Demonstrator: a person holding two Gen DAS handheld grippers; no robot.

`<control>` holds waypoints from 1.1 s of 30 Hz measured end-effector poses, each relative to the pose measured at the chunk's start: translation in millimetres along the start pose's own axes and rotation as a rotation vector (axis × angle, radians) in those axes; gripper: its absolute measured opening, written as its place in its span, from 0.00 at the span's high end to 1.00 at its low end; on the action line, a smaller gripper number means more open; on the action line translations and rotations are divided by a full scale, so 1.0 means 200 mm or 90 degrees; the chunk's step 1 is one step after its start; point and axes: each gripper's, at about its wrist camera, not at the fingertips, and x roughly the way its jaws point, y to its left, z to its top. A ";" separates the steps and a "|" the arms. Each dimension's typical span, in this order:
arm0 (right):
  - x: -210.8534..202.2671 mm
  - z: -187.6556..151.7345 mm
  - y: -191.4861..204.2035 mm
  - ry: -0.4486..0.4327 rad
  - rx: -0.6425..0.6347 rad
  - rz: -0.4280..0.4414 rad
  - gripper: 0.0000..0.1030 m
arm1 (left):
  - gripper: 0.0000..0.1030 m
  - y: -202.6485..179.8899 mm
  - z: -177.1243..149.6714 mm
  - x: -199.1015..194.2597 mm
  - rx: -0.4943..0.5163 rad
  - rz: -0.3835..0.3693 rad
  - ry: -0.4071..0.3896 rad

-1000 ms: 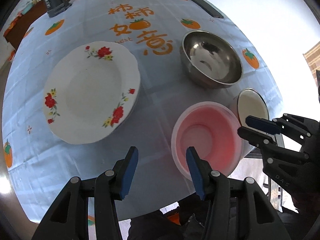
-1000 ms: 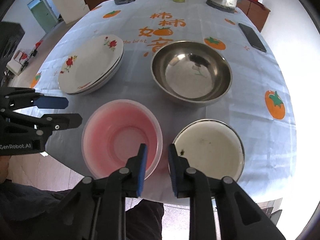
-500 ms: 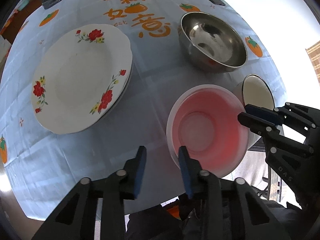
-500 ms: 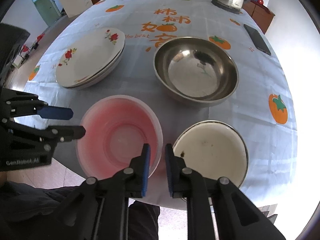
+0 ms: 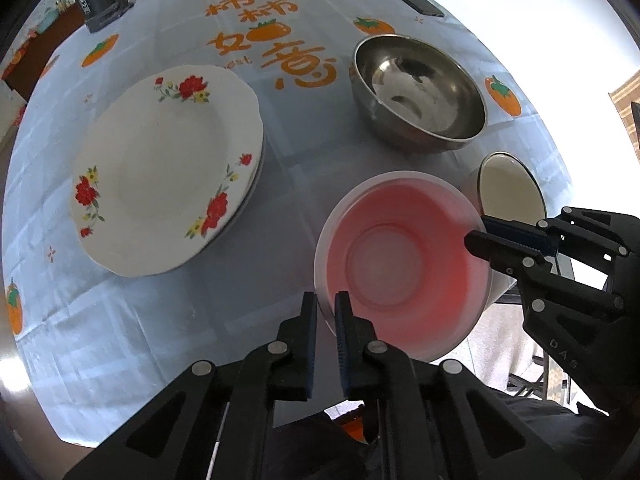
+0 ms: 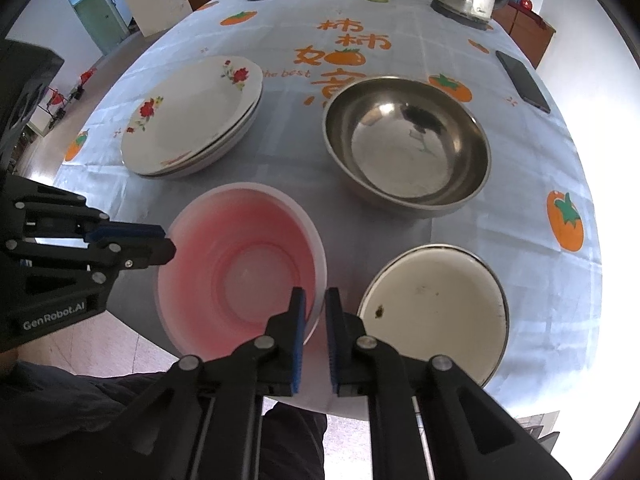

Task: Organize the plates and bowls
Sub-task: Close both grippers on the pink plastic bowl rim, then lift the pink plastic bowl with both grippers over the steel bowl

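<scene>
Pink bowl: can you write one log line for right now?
left gripper: shut on pink bowl rim | right gripper: shut on opposite rim

A round desk (image 6: 520,208) stands under a pale blue cloth printed with orange persimmons and Chinese characters. Beyond its far edge runs a low dark wooden cabinet (image 6: 528,28). A green door (image 6: 98,20) sits in the white wall at left, above a tan tiled floor (image 6: 116,344). Strong daylight washes out the right side.
</scene>
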 end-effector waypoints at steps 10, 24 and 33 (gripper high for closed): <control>-0.04 0.05 0.01 -0.015 0.003 0.009 0.91 | 0.91 0.03 0.05 -0.04 0.003 0.006 -0.010; -0.14 0.14 -0.02 -0.045 0.009 0.015 0.91 | 0.91 0.05 0.14 -0.12 -0.003 0.001 -0.036; -0.19 0.19 -0.06 -0.063 0.016 0.016 0.91 | 0.91 0.04 0.22 -0.17 -0.001 -0.004 -0.048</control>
